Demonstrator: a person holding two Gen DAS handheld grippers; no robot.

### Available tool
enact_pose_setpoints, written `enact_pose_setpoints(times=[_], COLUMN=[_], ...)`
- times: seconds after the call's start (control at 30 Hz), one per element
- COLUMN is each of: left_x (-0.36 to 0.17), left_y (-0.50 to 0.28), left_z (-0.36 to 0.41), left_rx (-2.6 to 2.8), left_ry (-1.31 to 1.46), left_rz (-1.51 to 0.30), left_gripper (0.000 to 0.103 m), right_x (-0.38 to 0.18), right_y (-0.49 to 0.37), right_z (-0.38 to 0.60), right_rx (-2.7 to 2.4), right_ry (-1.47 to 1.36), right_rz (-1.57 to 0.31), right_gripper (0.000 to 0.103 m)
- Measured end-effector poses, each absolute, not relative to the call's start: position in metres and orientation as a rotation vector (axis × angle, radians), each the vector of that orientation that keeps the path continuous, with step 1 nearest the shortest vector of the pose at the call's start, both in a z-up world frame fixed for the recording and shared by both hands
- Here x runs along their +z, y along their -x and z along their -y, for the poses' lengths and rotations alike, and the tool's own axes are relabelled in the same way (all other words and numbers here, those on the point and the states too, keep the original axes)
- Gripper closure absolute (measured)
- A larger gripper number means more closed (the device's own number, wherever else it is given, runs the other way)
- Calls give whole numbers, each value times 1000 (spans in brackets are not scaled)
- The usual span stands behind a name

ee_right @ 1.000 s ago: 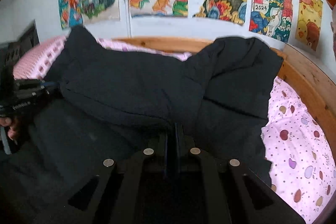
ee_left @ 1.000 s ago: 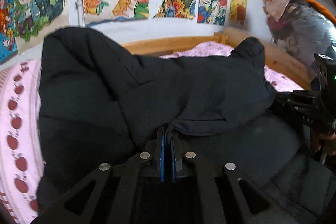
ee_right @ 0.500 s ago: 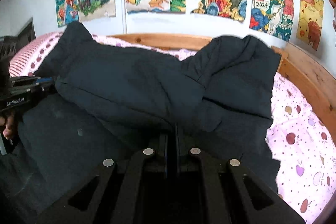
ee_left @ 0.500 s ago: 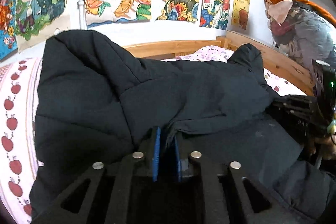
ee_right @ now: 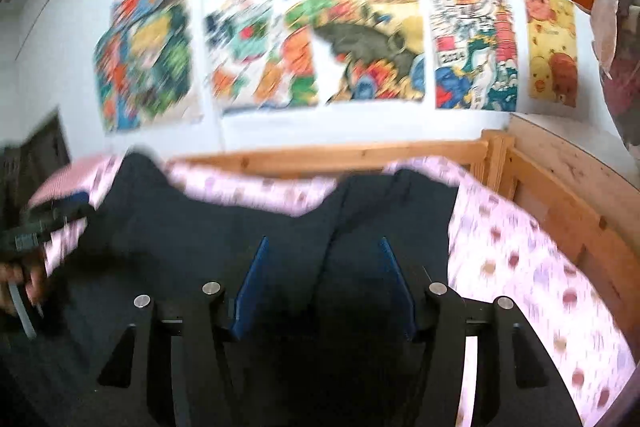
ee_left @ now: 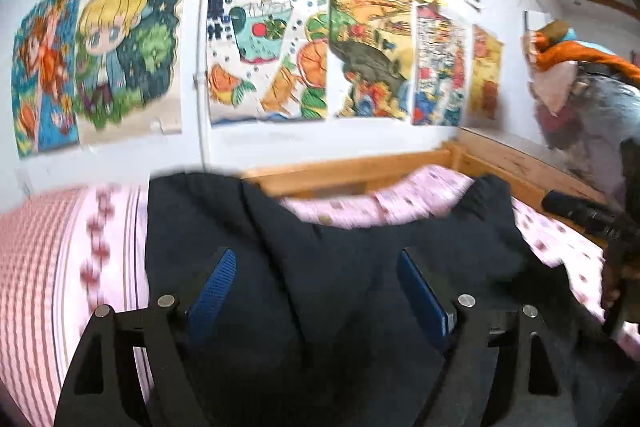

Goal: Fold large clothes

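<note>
A large black padded coat (ee_left: 328,267) (ee_right: 248,239) lies folded over on the pink bed. In the left wrist view my left gripper (ee_left: 316,259) hangs above the coat with its jaws opening wide, blue pads (ee_left: 212,291) apart and nothing pressed between them. Over the coat's right half my right gripper (ee_right: 324,247) is also opening, its blue pads (ee_right: 394,279) clear of the fabric. Each gripper shows at the edge of the other's view: the right one (ee_left: 580,215) in a hand, the left one (ee_right: 44,223) too.
A wooden bed frame (ee_right: 560,195) (ee_left: 352,171) runs along the far side and right. Pink patterned sheets (ee_right: 520,267) and a striped pink pillow (ee_left: 52,267) lie around the coat. Colourful posters (ee_left: 260,67) cover the wall. Hanging clothes (ee_left: 576,95) are at the right.
Both grippers were shut on the coat's edge; both have let go, opened and risen. The coat has dropped flat onto the bed.
</note>
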State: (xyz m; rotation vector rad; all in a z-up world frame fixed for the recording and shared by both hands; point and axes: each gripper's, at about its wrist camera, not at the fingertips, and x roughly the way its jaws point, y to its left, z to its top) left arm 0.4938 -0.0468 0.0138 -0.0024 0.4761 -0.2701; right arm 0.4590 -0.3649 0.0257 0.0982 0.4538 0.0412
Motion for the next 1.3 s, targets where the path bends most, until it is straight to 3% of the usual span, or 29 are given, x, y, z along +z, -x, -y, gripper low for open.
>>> enact_pose_setpoints(times=[0.17, 0.23, 0.37, 0.43, 0.47, 0.7, 1.0, 1.3], left_x=[27, 25, 10, -1, -10, -46, -95, -71], left_y=[-568, -585, -608, -607, -608, -593, -605, -574], left_z=[64, 65, 53, 39, 29, 1, -26, -38], left_rx=[-182, -140, 13, 86, 125, 149, 81, -9], left_ry=[2, -5, 30, 78, 107, 192, 334, 445], left_rz=[-481, -485, -517, -514, -529, -588, -704, -552], left_gripper=[22, 22, 22, 22, 22, 30, 29, 28], right_x=[42, 37, 13, -5, -11, -32, -81, -57], right_y=[-543, -573, -599, -597, -591, -549, -563, -535], right_z=[336, 325, 325, 334, 337, 340, 350, 366], right_rx=[1, -10, -118, -202, -235, -240, -184, -112], right_ry=[-7, 29, 23, 9, -2, 9, -32, -154], right_rz=[-526, -591, -662, -688, -692, -634, -795, -655], right_gripper=[53, 60, 64, 80, 81, 85, 87, 85])
